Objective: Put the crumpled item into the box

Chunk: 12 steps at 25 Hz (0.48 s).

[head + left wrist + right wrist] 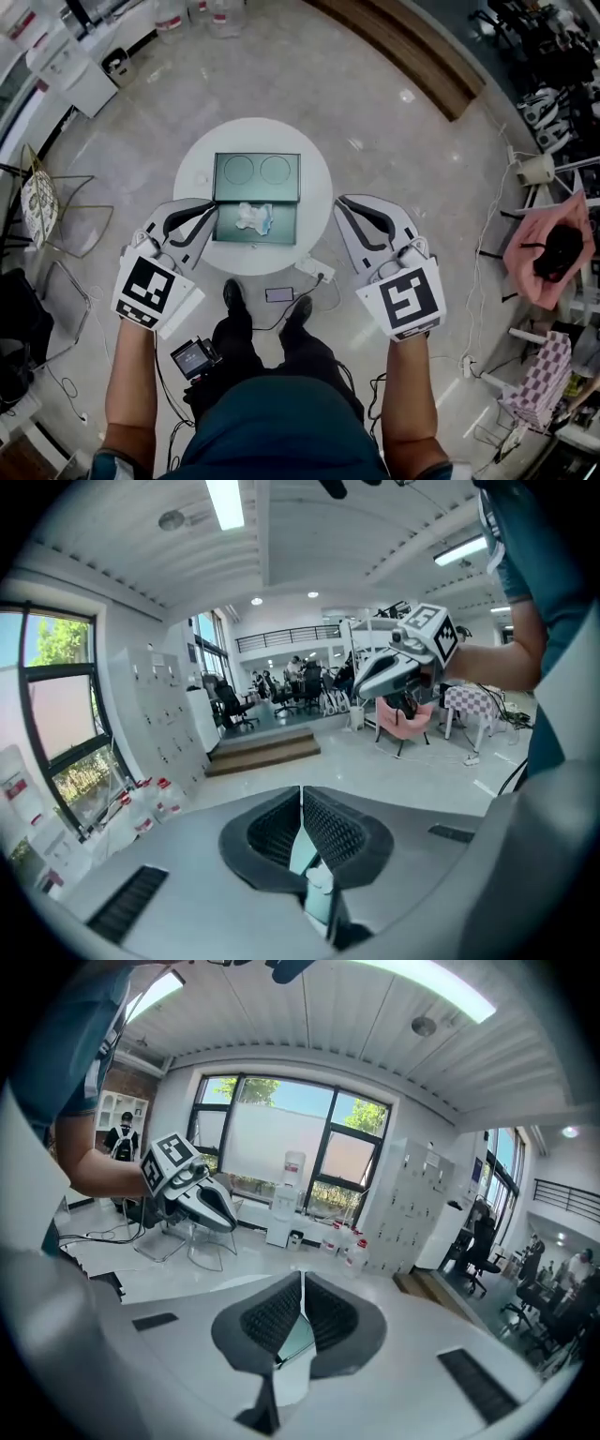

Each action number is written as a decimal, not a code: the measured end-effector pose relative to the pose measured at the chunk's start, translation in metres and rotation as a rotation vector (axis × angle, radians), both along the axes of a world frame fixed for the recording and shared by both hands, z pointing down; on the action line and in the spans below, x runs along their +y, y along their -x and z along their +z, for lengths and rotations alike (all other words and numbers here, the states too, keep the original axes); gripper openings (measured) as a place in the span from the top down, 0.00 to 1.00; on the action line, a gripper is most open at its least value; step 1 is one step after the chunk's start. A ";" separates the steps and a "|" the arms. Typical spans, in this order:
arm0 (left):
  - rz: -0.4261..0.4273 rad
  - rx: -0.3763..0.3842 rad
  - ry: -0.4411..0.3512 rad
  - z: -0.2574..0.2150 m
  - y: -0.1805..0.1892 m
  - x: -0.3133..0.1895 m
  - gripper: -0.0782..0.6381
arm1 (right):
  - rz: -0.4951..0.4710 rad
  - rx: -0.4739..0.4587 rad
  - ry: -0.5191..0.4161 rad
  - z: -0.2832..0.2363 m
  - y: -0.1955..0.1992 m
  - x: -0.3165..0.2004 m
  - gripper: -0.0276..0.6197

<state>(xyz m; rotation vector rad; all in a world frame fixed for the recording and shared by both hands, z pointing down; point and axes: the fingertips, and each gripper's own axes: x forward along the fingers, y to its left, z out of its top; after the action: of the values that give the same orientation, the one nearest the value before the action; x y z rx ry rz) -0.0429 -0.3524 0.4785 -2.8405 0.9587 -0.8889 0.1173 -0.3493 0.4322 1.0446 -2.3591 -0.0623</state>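
A dark green box (283,230) stands open on the round white table (192,178), its lid (256,175) folded back. The crumpled white item (253,217) lies inside the box. My left gripper (212,208) hovers at the box's left edge, jaws shut with nothing between them. My right gripper (340,202) hangs to the right of the box, also shut and empty. In the left gripper view the jaws (301,797) meet, with the crumpled item (319,879) glimpsed below them. The right gripper view shows its jaws (301,1285) closed over the box's edge (298,1337).
A power strip (316,271) and a phone (279,294) lie on the floor at the table's near side, by the person's feet. Wire chairs (58,220) stand to the left, a pink chair (548,251) to the right. Cables trail along the right floor.
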 end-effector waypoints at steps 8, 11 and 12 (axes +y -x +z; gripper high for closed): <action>-0.047 0.143 -0.193 -0.134 0.004 0.053 0.86 | -0.080 0.021 -0.099 -0.093 0.009 0.049 0.90; -0.052 0.154 -0.251 -0.167 0.009 0.071 0.86 | -0.096 0.022 -0.124 -0.118 0.016 0.067 0.90; -0.052 0.156 -0.265 -0.175 0.011 0.078 0.86 | -0.099 0.021 -0.131 -0.125 0.017 0.073 0.90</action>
<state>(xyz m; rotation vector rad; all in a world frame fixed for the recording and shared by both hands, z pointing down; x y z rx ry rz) -0.0535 -0.2742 0.3035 -2.6977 1.0802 -0.5037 0.1003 -0.2764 0.3072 0.9819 -2.4130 -0.2671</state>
